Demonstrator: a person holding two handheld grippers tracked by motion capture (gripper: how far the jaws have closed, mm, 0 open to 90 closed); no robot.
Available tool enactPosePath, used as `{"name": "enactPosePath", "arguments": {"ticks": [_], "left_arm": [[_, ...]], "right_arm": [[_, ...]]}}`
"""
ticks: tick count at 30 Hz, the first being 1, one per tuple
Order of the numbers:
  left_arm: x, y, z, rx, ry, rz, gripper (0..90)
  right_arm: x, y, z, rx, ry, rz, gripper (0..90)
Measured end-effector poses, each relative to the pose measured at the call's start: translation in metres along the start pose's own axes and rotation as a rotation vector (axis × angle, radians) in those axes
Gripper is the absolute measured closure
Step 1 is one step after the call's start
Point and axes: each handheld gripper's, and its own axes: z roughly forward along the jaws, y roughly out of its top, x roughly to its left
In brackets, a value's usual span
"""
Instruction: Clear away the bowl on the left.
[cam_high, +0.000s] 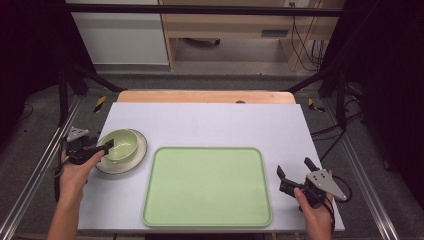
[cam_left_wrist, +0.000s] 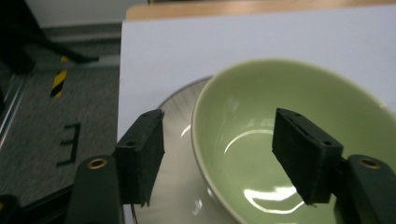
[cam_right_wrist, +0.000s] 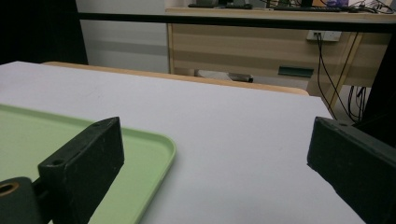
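Note:
A pale green bowl (cam_high: 121, 144) (cam_left_wrist: 261, 140) stands on a white plate (cam_high: 120, 165) (cam_left_wrist: 180, 107) at the table's left side. My left gripper (cam_high: 106, 146) (cam_left_wrist: 219, 154) straddles the bowl's near-left rim: one jaw hangs inside the bowl, the other outside over the plate. A gap shows between the outer jaw and the rim, so the pads do not press on it. My right gripper (cam_high: 294, 167) (cam_right_wrist: 215, 154) is held open low over the table, just right of a large, empty green tray (cam_high: 207, 187) (cam_right_wrist: 149, 144), with nothing between its jaws.
The white table top (cam_high: 210, 125) ends in a wooden strip (cam_high: 205, 96) at the far edge. Beyond it are a wooden desk with cables (cam_right_wrist: 327, 56) and a white cabinet (cam_high: 120, 35). Metal frame rails run along both sides of the table.

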Motion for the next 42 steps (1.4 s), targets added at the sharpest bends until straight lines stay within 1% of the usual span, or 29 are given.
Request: {"name": "enactPosePath", "arguments": {"ticks": [1, 2, 3, 5, 6, 7, 9, 10, 11, 13, 14, 16, 19, 20, 21, 23, 24, 26, 27, 29, 31, 36, 39, 42], "left_arm": [[-0.001, -0.002, 0.002, 0.016, 0.015, -0.004, 39.3], [-0.001, -0.003, 0.004, 0.026, 0.024, -0.014, 39.3], [0.0, -0.005, 0.007, 0.048, 0.028, -0.026, 42.5], [0.001, -0.006, 0.008, 0.053, 0.029, -0.041, 44.7], [0.001, -0.006, 0.008, 0.053, 0.029, -0.041, 46.3], [0.003, -0.006, 0.008, 0.053, 0.021, -0.055, 47.3], [0.003, -0.006, 0.009, 0.057, 0.019, -0.056, 48.8], [0.003, -0.006, 0.009, 0.067, 0.017, -0.053, 48.8], [0.002, -0.007, 0.011, 0.084, 0.016, -0.061, 51.3], [0.003, -0.006, 0.012, 0.092, 0.023, -0.059, 53.1], [0.003, -0.006, 0.012, 0.092, 0.023, -0.059, 53.7], [0.005, -0.005, 0.012, 0.086, 0.019, -0.075, 55.3], [0.006, -0.004, 0.015, 0.094, 0.023, -0.066, 58.2], [0.005, -0.003, 0.017, 0.105, 0.024, -0.055, 58.2], [0.004, -0.003, 0.02, 0.121, 0.019, -0.056, 59.4], [0.003, -0.002, 0.021, 0.121, 0.023, -0.052, 62.7], [0.003, -0.002, 0.021, 0.123, 0.025, -0.046, 62.7], [0.002, -0.001, 0.021, 0.122, 0.018, -0.044, 66.7], [0.002, -0.001, 0.021, 0.123, 0.018, -0.046, 66.7], [0.002, -0.001, 0.021, 0.132, 0.016, -0.046, 70.5], [0.003, -0.002, 0.021, 0.125, 0.008, -0.063, 72.1], [0.003, -0.001, 0.021, 0.124, 0.011, -0.059, 75.4], [0.003, 0.0, 0.022, 0.119, 0.019, -0.06, 81.0], [0.004, -0.001, 0.021, 0.119, 0.017, -0.067, 81.2]], "right_arm": [[0.001, 0.0, 0.0, 0.001, 0.003, -0.001, 4.2], [0.001, 0.0, 0.0, 0.001, 0.003, -0.001, 4.2], [0.0, 0.0, 0.0, 0.0, 0.005, 0.0, 4.1], [0.0, 0.0, 0.0, 0.002, 0.005, 0.0, 4.1], [0.0, 0.0, 0.0, 0.002, 0.005, 0.0, 4.1], [0.0, 0.0, 0.0, 0.003, 0.005, 0.003, 4.1], [0.0, 0.0, 0.0, 0.002, 0.008, 0.004, 4.0], [0.0, 0.0, 0.0, 0.002, 0.008, 0.004, 4.0], [0.001, 0.0, 0.0, 0.001, 0.009, 0.004, 4.0], [0.001, 0.0, 0.001, 0.001, 0.01, 0.002, 3.9], [0.001, 0.0, 0.001, 0.001, 0.01, 0.002, 3.9], [0.002, 0.0, 0.001, 0.004, 0.013, 0.003, 3.9], [0.003, -0.001, 0.002, 0.003, 0.018, 0.0, 3.9], [0.003, -0.001, 0.002, 0.003, 0.018, 0.0, 3.9], [0.003, -0.001, 0.002, 0.003, 0.021, 0.002, 3.9], [0.004, 0.0, 0.002, 0.002, 0.023, 0.002, 3.9], [0.004, 0.0, 0.002, 0.002, 0.023, 0.002, 3.9], [0.003, 0.0, 0.002, -0.001, 0.025, 0.004, 3.9], [0.003, 0.0, 0.002, -0.001, 0.025, 0.004, 3.9], [0.003, -0.001, 0.002, 0.002, 0.025, 0.002, 3.9], [0.003, 0.0, 0.002, 0.001, 0.026, 0.003, 3.8], [0.004, 0.0, 0.002, 0.002, 0.029, 0.003, 3.8], [0.004, -0.001, 0.003, -0.003, 0.036, -0.001, 3.8], [0.005, -0.001, 0.003, 0.001, 0.04, -0.003, 3.7]]}}
